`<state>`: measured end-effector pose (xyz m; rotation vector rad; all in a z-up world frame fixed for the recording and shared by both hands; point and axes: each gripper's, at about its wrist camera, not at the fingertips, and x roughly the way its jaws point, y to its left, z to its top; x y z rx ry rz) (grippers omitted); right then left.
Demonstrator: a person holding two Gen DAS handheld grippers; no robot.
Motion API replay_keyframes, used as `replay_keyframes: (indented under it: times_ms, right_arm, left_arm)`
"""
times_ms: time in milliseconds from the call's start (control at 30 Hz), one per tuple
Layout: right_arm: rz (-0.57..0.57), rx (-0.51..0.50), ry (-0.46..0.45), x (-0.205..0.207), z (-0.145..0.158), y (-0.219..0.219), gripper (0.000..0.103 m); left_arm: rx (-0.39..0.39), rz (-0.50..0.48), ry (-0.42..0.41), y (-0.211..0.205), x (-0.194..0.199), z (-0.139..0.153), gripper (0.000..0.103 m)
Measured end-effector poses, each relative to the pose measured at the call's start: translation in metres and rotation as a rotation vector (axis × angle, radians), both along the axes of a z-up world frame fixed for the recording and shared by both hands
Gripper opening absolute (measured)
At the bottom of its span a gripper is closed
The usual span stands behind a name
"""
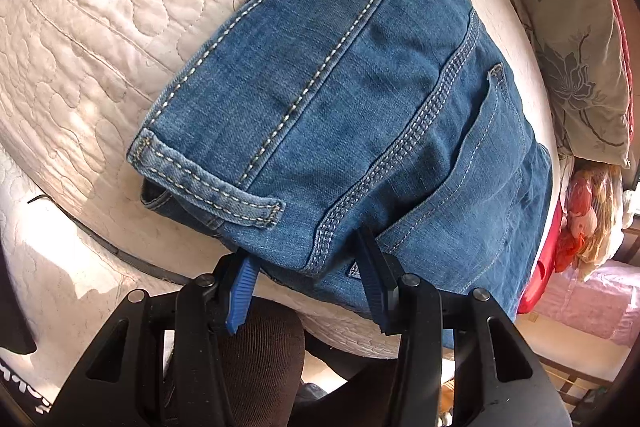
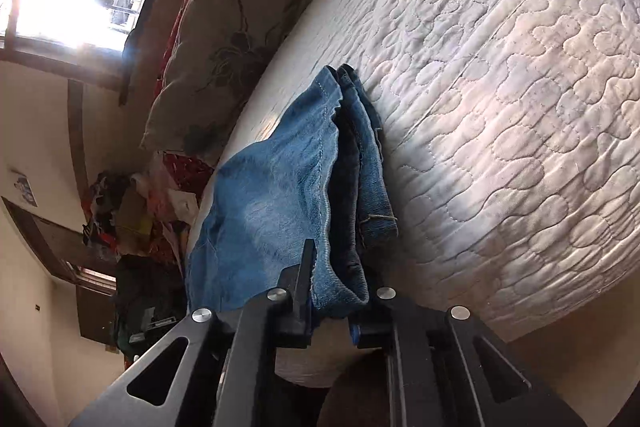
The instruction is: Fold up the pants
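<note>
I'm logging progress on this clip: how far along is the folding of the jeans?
Mostly done, it seems: the jeans lie on the quilted bed as a compact, layered bundle, waistband and back pocket on top. In hand: the left hand-held gripper straddles the near edge, jaws apart; the right hand-held gripper has the stacked layers between its fingers. Left: probably a last fold or squaring up, then letting go.

You are looking at a bed with a white quilted mattress (image 2: 500, 99) carrying everything; the folded blue jeans (image 1: 360, 115) are lying directly on it near its edge; a floral cushion (image 2: 240, 39) is resting along its far side.
</note>
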<state>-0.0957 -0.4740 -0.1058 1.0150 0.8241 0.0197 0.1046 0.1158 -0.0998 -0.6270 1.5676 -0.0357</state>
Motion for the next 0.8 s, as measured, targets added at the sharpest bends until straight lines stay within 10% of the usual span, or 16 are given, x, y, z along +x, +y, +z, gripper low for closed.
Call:
replay_keyframes:
  times_ms: [367,500,800]
  right_arm:
    - [-0.198,0.115,-0.075,-0.055,0.003,-0.045,0.064]
    - [-0.168,0.128,-0.057,-0.045,-0.006,-0.034,0.067]
    - [-0.125,0.171,-0.04,-0.005,-0.025,0.002,0.067]
  left_arm:
    - [-0.025,-0.355,-0.233,-0.06,-0.047,0.09,0.046]
    - [-0.011,-0.502,-0.347,-0.132,-0.033,0.125,0.072]
    - [0.052,-0.898,-0.353,-0.347,0.004,0.136,0.072]
